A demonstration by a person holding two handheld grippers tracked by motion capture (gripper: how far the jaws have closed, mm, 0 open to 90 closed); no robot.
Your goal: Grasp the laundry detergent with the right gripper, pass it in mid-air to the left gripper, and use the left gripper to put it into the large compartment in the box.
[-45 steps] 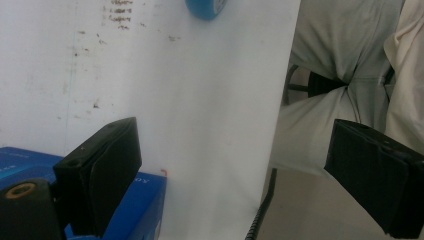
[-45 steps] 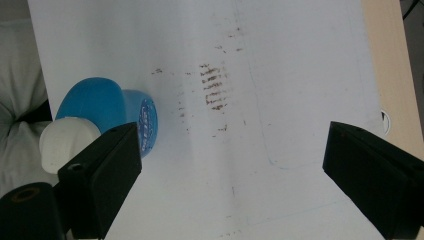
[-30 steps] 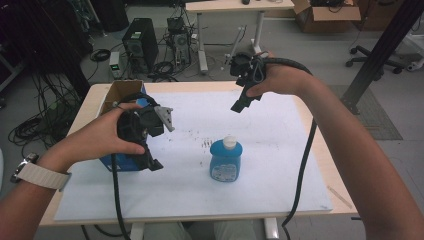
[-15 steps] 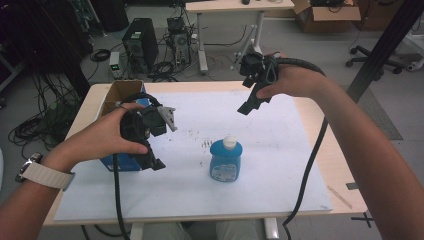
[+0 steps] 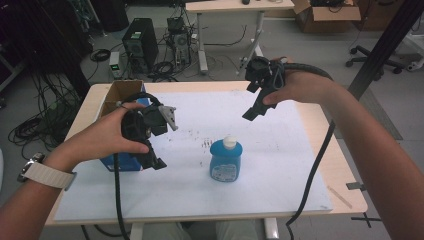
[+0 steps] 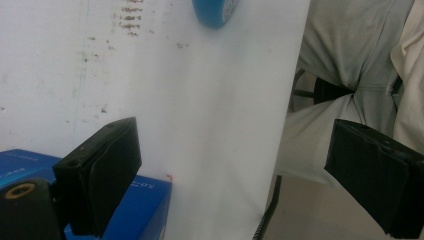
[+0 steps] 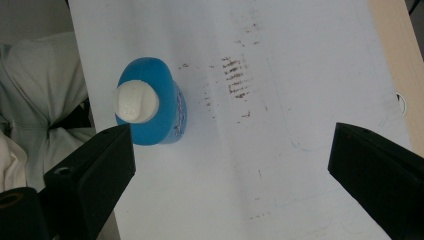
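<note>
A blue bottle point(image 5: 226, 160) with a white cap stands upright near the middle of the white sheet point(image 5: 280, 165). My left gripper point(image 5: 150, 157) hovers left of it over a blue box point(image 5: 120, 163), aimed back toward the table's near edge. In the left gripper view it point(image 6: 235, 150) is open and holds nothing, with the box point(image 6: 145, 200) under its left jaw and the bottle point(image 6: 212, 10) at the top edge. My right gripper point(image 5: 251, 112) hangs above the far side of the sheet. In the right gripper view it point(image 7: 232, 160) is open, looking down on the bottle point(image 7: 150, 107).
An open cardboard box point(image 5: 120, 95) sits at the table's far left corner behind the blue box. The sheet carries dark smudges point(image 5: 202, 142). Bare wooden table edge point(image 5: 325, 135) shows at the right. A computer tower, cables and desks stand on the floor beyond.
My right gripper has drifted to the right above the far side of the sheet. The left gripper and the bottle have barely moved.
</note>
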